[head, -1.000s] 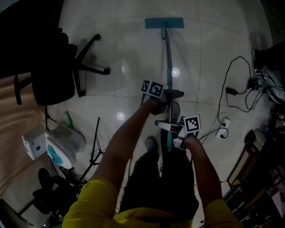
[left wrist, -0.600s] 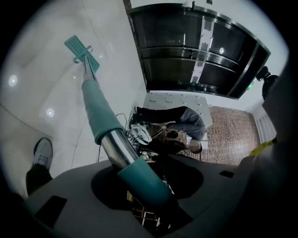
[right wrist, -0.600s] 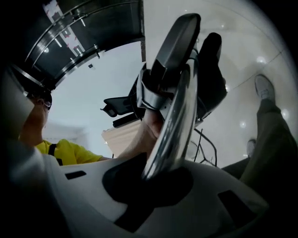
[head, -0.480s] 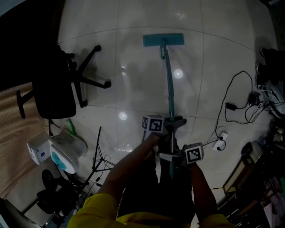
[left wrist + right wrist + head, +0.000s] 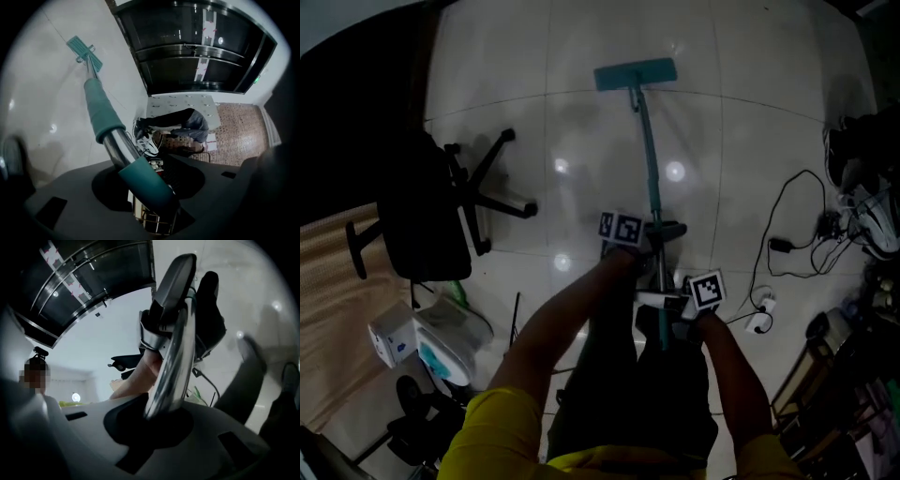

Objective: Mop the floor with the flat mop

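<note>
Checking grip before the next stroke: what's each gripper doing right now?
Left gripper: shut on the mop handle.
Right gripper: jaws closing on the mop handle between them.

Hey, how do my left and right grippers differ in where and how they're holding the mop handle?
The left gripper clamps a teal-covered part of the mop handle; the right gripper has bare shiny metal of it between its jaws, which are closing. In the head view the left gripper sits nearer the mop head, the right farther up the handle. The left gripper's body is dark, the right's pale. Both grip the same handle.
</note>
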The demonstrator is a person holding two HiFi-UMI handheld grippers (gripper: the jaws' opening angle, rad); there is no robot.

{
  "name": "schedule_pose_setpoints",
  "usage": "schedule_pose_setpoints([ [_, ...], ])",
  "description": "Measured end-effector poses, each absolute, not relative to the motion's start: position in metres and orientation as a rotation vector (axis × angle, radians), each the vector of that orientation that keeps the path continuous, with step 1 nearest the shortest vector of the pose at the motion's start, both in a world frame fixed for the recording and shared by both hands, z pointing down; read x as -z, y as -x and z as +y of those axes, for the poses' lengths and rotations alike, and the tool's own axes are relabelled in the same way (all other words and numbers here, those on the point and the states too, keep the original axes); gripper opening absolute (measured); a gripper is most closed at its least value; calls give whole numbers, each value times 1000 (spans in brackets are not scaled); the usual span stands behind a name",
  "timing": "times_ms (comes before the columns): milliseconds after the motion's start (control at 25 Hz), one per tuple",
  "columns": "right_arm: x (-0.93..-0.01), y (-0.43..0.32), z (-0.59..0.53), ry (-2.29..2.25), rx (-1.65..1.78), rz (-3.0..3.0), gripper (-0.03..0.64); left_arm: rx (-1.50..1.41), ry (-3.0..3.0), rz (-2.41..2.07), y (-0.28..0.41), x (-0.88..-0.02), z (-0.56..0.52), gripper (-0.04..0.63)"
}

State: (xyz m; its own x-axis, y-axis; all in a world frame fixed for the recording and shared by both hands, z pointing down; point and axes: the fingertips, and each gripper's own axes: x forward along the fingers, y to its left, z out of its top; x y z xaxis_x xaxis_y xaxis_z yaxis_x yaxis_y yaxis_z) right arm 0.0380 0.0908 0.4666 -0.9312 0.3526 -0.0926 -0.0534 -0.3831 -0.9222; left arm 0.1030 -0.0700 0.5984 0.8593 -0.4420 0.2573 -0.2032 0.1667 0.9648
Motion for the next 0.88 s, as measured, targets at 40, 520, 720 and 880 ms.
schedule_pose_setpoints([
  [40, -451, -49, 105, 406, -2396, -1526, 35, 197, -1408, -539, -115, -585, -54, 199],
  [520, -496, 33, 5, 334, -2127, -1625, 9, 220, -1386, -611, -26, -607, -155, 187],
  [720, -527, 123, -137, 300, -2649, -1576, 6, 246, -1446, -621, 63, -641, -289, 186],
  [880, -513, 133, -111, 371, -2350, -1653, 11, 92, -1456, -582, 57, -637, -276, 175],
])
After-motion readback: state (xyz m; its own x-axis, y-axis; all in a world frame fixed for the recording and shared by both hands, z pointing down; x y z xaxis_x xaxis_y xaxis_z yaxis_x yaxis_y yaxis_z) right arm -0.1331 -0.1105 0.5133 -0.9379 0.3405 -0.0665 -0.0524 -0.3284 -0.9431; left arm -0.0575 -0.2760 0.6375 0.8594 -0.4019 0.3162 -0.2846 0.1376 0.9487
